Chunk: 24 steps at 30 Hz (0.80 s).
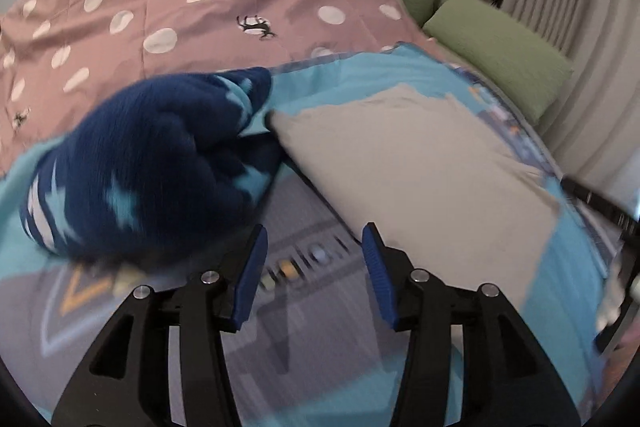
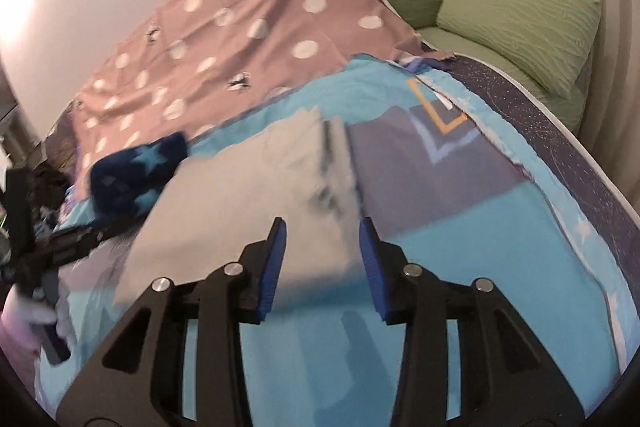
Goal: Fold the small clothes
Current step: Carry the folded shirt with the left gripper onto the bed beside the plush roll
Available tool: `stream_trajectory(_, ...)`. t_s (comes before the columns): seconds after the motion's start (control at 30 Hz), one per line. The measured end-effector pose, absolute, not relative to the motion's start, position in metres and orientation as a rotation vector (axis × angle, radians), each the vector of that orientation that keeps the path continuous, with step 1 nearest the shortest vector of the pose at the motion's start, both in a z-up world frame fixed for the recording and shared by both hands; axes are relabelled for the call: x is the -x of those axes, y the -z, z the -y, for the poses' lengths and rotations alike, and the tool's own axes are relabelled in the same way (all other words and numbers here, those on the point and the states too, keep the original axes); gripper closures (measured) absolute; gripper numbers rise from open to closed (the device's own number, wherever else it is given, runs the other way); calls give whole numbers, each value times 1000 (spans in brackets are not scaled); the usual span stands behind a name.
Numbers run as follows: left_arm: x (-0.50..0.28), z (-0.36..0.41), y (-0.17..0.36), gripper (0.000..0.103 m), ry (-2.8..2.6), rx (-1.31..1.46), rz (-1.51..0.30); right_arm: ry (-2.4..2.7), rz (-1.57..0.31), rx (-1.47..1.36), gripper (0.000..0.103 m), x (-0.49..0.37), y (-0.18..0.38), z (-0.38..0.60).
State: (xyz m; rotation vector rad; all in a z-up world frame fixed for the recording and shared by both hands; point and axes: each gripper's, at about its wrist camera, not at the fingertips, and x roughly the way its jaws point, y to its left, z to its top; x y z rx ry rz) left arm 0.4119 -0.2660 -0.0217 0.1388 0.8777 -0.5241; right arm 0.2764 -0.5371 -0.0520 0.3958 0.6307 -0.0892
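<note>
Both the left gripper (image 1: 316, 275) and right gripper (image 2: 322, 267) stood spread, empty. Risk: the grey garment (image 1: 420, 163) bunching if pinched unevenly.

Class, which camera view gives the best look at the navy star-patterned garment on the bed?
The left wrist view: the navy star-patterned garment lies bunched, large and close, just beyond the open left gripper. The right wrist view shows it small and far left, partly behind the grey garment.
</note>
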Motion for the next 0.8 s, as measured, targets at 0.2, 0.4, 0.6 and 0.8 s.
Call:
stream_trajectory(0.2,-321,255,-15,28,656,-96,-758,132,-520,-248,44,-180,3,464)
stream_trajectory(0.4,-212,225,-54,1,681,-88,-600,152,-437,-223,29,-95,-34,411)
stream_trajectory(0.6,-140,191,-83,1,626,-58,-515,208,-418,-215,17,-35,-54,382)
stream_trajectory(0.8,-83,172,-99,1,596,-66,-487,223,-428,-218,16,4,-61,361)
